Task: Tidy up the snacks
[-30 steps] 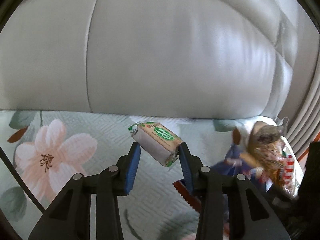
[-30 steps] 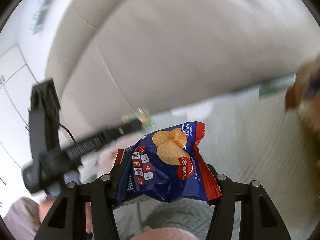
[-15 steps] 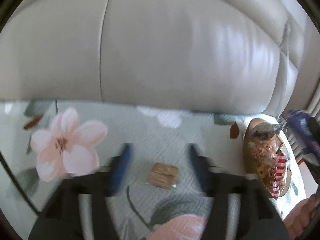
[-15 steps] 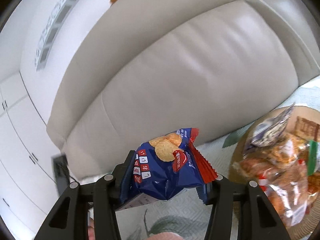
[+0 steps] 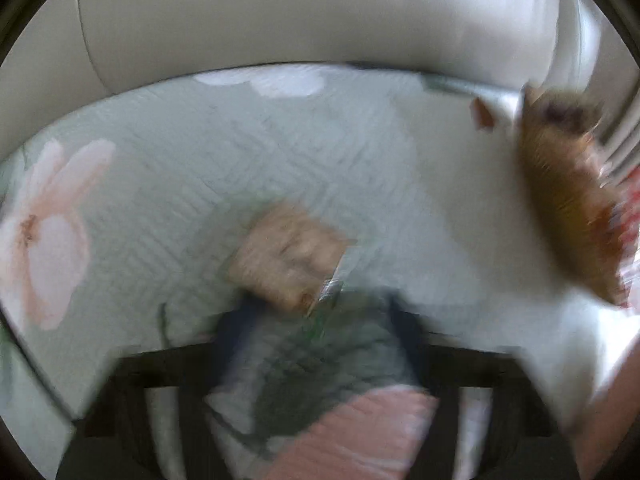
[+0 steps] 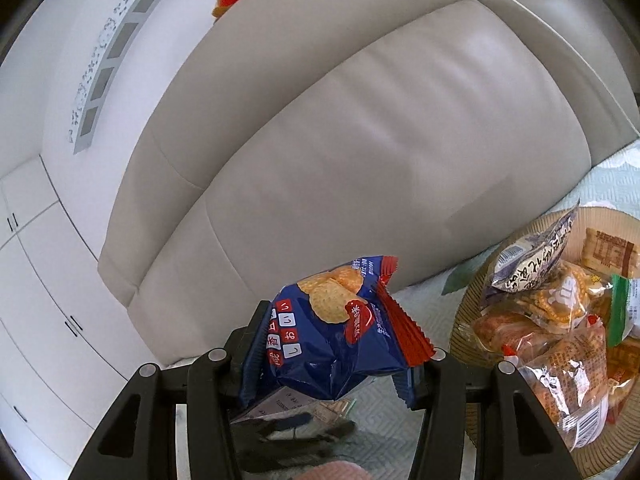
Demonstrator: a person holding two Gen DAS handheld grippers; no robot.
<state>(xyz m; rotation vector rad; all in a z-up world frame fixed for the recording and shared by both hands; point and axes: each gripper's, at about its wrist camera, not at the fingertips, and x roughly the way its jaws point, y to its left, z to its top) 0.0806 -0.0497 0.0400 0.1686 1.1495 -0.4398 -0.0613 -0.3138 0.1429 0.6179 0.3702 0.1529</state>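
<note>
Dropped biscuit pack (image 5: 290,258) on quilt, just ahead of left hand-held gripper (image 5: 316,344).

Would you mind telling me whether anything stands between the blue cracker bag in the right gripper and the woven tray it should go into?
Nothing visible does. The blue cracker bag sits clamped in the right gripper, and the woven tray lies just to its right on the floral cover. The tray is already heaped with packets, so it would land on top.

A grey leather sofa back (image 6: 360,140) rises before white cabinets (image 6: 36,300) and wall (image 6: 60,20).
</note>
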